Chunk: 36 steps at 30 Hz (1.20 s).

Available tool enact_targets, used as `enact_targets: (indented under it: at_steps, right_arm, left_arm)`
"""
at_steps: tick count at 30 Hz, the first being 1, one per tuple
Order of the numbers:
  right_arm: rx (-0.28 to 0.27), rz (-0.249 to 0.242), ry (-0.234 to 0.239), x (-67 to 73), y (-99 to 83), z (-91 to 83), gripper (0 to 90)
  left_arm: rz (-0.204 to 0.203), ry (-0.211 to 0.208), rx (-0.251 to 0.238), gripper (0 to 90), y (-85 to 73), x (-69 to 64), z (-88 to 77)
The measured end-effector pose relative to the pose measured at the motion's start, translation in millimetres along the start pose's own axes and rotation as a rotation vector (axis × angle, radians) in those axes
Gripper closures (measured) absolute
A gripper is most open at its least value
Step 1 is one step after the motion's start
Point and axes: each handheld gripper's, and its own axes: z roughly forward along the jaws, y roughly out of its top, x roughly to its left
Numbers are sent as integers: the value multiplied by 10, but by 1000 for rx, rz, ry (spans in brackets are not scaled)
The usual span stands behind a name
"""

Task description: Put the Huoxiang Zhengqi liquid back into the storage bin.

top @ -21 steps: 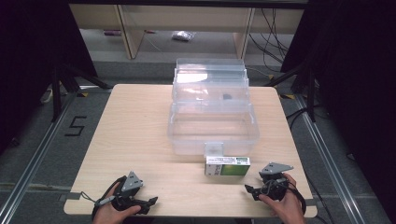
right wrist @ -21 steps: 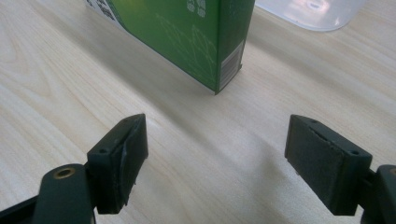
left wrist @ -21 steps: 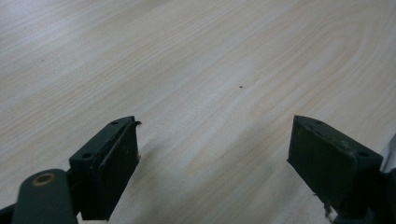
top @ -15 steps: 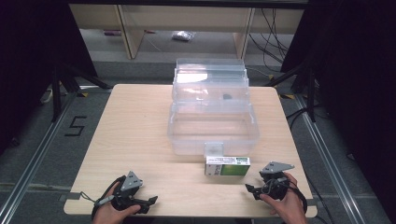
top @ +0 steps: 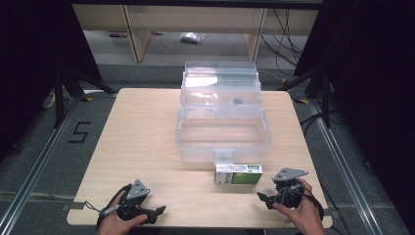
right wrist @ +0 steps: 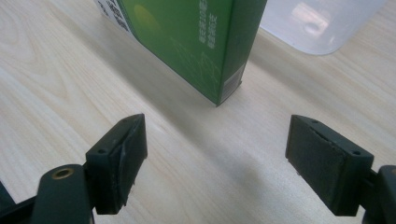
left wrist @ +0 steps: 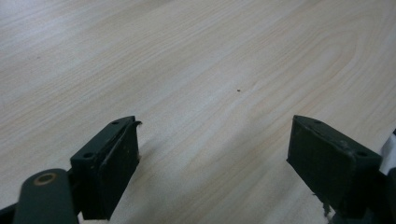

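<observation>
A green and white carton [top: 238, 175] lies on the wooden table [top: 147, 142] just in front of a clear plastic box [top: 223, 132] whose lid stands up behind it. My right gripper [top: 264, 198] rests near the table's front edge, right of the carton, held by a hand. In the right gripper view its jaws stand wide with nothing between them [right wrist: 215, 163], and the carton's green end [right wrist: 196, 42] is a short way ahead. My left gripper [top: 159, 211] sits at the front left, held by the other hand, jaws wide over bare wood [left wrist: 212, 158].
The clear box's rounded corner [right wrist: 322, 23] shows beyond the carton. A small latch tab [top: 225, 156] hangs from the box's front wall. Wooden shelving [top: 195, 19] stands beyond the table, cables [top: 288, 29] trail at the back right, and a floor mark "5" [top: 80, 132] lies left.
</observation>
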Motion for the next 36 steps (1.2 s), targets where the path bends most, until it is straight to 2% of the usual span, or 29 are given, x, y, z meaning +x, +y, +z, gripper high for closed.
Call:
enact_targets:
  at_steps: [1, 2, 3, 7, 8, 9, 10, 12, 14, 15, 16, 17, 18, 19, 22, 23, 24, 25, 27, 28, 29, 32, 33, 34, 35, 36]
  right_arm:
    - [-19, -55, -9, -42, 5, 5, 211]
    - [-39, -50, -14, -36, 3, 12, 205]
    - [-15, -42, -9, -41, 12, -16, 203]
    - [-21, -58, -10, -61, 54, -67, 202]
    - [-38, -51, -9, -49, 52, -59, 202]
    - [-27, -50, -8, -44, 70, -87, 202]
    - [-30, -59, 3, -51, 93, -106, 200]
    - [-46, -109, -2, -74, 132, -119, 194]
    - [-16, -55, 17, -26, 175, -166, 193]
    - [-47, -121, 12, -62, 202, -157, 189]
    - [-23, -130, 20, -59, 232, -185, 185]
    - [-33, -144, 18, -45, 260, -184, 186]
    - [-11, -147, 22, -36, 284, -204, 185]
    - [-4, -157, 19, -25, 311, -215, 184]
    - [-16, -195, 22, -17, 398, -206, 186]
    - [-1, -199, 16, -8, 446, -219, 188]
    - [4, -197, 14, 3, 466, -222, 189]
    - [5, -196, 6, 11, 504, -226, 196]
    - [19, -236, 8, 24, 594, -245, 218]
    - [31, -236, 21, 38, 621, -250, 216]
    - [20, -249, 16, 47, 654, -242, 215]
    - [50, -307, 34, 60, 762, -235, 215]
    - [57, -305, 37, 76, 788, -226, 216]
    - [50, -307, 27, 82, 815, -209, 217]
    - [62, -319, 43, 90, 848, -205, 217]
    - [65, -315, 32, 90, 872, -196, 217]
  left_arm:
    - [-11, 0, -3, 160, 0, -5, 7]
    - [3, -10, 2, 160, 4, 1, 1]
    - [13, -9, 7, 159, 6, 7, -2]
    - [-7, -8, -8, 157, 9, 0, 15]
    - [-3, -8, -8, 157, 11, 1, 15]
    - [7, -8, -7, 157, 14, 4, 13]
    - [7, -8, -7, 157, 15, 1, 16]
    - [17, -9, 1, 157, 15, 0, 13]
    - [16, -3, -3, 158, 14, -1, 17]
    - [18, -2, 1, 158, 15, 3, 14]
    - [14, -5, -5, 158, 16, 2, 12]
    - [31, -7, 9, 158, 18, 16, 1]
    - [12, -2, -9, 158, 15, 6, 11]
    - [12, 10, -8, 159, 17, 12, 8]
    - [12, 11, -13, 159, 16, 13, 5]
    - [5, 9, -17, 159, 14, 8, 10]
    - [28, -1, 3, 159, 16, 22, -1]
    - [27, 0, 3, 159, 15, 19, 2]
    - [24, -1, -2, 160, 17, 17, 1]
    - [3, 2, -17, 160, 17, 4, 8]
    - [5, 3, -15, 161, 18, 10, 7]
    - [5, 2, -14, 160, 14, 9, 15]
    - [27, -4, 5, 160, 17, 20, 1]
    - [15, -2, -11, 160, 16, 8, 11]
    - [11, 1, -11, 160, 18, 6, 12]
    - [13, 3, -12, 160, 18, 9, 15]
